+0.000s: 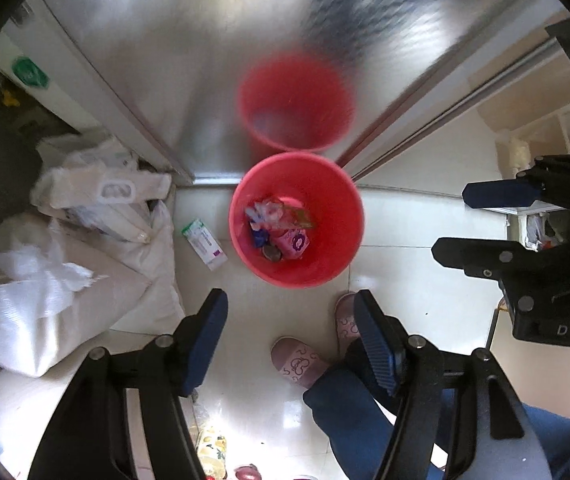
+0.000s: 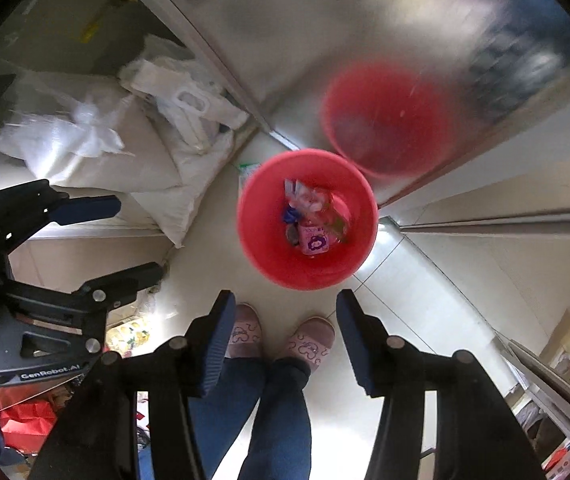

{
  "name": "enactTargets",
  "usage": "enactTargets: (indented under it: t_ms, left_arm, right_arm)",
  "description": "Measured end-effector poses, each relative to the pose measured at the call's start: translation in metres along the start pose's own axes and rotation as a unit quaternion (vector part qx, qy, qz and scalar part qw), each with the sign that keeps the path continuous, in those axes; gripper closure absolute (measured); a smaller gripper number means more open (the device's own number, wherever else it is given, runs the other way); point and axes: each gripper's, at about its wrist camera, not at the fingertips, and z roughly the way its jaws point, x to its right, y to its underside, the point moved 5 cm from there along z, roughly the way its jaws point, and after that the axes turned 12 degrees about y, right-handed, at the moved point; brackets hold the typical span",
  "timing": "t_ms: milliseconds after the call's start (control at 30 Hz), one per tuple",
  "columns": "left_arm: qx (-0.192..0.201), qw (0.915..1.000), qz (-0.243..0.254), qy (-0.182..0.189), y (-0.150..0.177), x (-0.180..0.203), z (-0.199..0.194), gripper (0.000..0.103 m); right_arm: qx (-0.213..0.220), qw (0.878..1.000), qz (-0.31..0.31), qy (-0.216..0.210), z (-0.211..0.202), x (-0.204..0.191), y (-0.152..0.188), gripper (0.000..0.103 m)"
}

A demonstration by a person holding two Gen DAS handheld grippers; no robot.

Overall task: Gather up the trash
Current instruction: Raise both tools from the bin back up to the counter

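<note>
A red bin (image 1: 325, 272) stands on the white tiled floor against a shiny metal panel; it also shows in the right wrist view (image 2: 269, 256). Inside lie several wrappers (image 1: 281, 224) and a pink packet (image 2: 315, 242). A green-and-white box (image 1: 204, 243) lies on the floor just left of the bin. My left gripper (image 1: 291, 312) is open and empty, above and short of the bin. My right gripper (image 2: 285, 312) is open and empty, likewise above the bin's near side. Each gripper shows in the other's view, the right (image 1: 485, 216) and the left (image 2: 125, 232).
White sacks and plastic bags (image 1: 85, 216) are piled left of the bin. The metal panel (image 1: 205, 60) mirrors the bin. The person's pink slippers (image 2: 281, 336) and blue trouser legs stand just before the bin. Red bags (image 2: 29, 420) lie at lower left. Shelves (image 2: 557, 400) stand to the right.
</note>
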Motion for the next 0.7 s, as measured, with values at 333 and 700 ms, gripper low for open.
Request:
enactTargets:
  t_ms: [333,700]
  left_arm:
    - [0.050,0.9974,0.013,-0.050,0.011,0.065,-0.139,0.040]
    - [0.138,0.9858,0.031,-0.091,0.001,0.131,-0.291,0.026]
  right_arm:
    - [0.088,0.996,0.009,0.010,-0.157,0.007,0.029,0.043]
    - [0.205,0.978,0.028,0.013,-0.308,0.023,0.038,0.029]
